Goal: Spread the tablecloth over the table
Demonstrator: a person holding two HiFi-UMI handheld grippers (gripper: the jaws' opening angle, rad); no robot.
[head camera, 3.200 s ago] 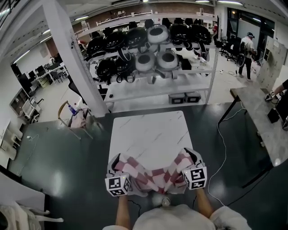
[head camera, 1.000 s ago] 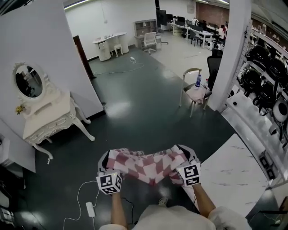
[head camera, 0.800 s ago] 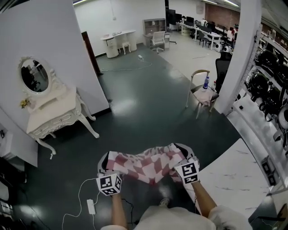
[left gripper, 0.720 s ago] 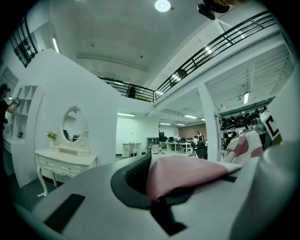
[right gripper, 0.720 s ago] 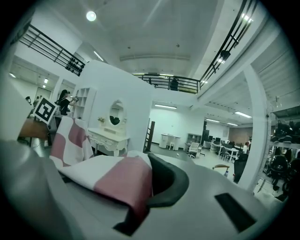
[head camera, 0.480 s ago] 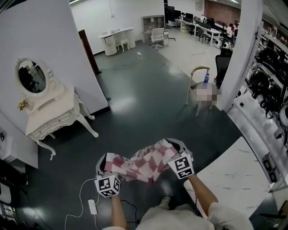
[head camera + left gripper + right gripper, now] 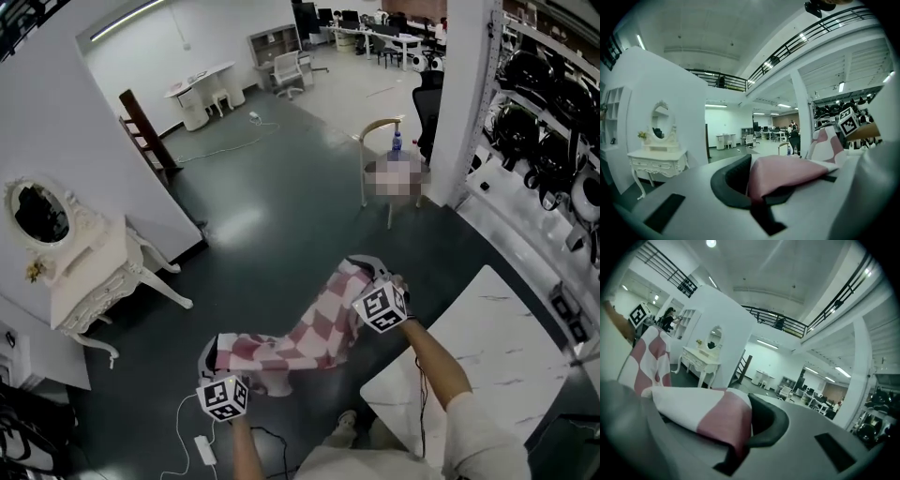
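Clamped on 1 end each, the left gripper (image 7: 212, 355) near the body and the right gripper (image 7: 364, 269) farther out hold the cloth (image 7: 302, 337) stretched diagonally above the floor (image 7: 272, 225), the table (image 7: 487, 347) seemingly lying just right of the right gripper.

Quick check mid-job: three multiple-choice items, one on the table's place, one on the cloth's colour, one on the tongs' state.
1. In the head view, the marble table sits where from the tablecloth? A) lower right B) directly beneath C) far left
2. The tablecloth's checks are: A) blue-white B) pink-white C) green-yellow
3. The left tongs and right tongs are: A) both open B) only left shut C) both shut on the tablecloth
Key: 1 A, cloth hangs over dark floor beside it; 2 B, every view shows it; 3 C, each gripper view shows cloth pinched.
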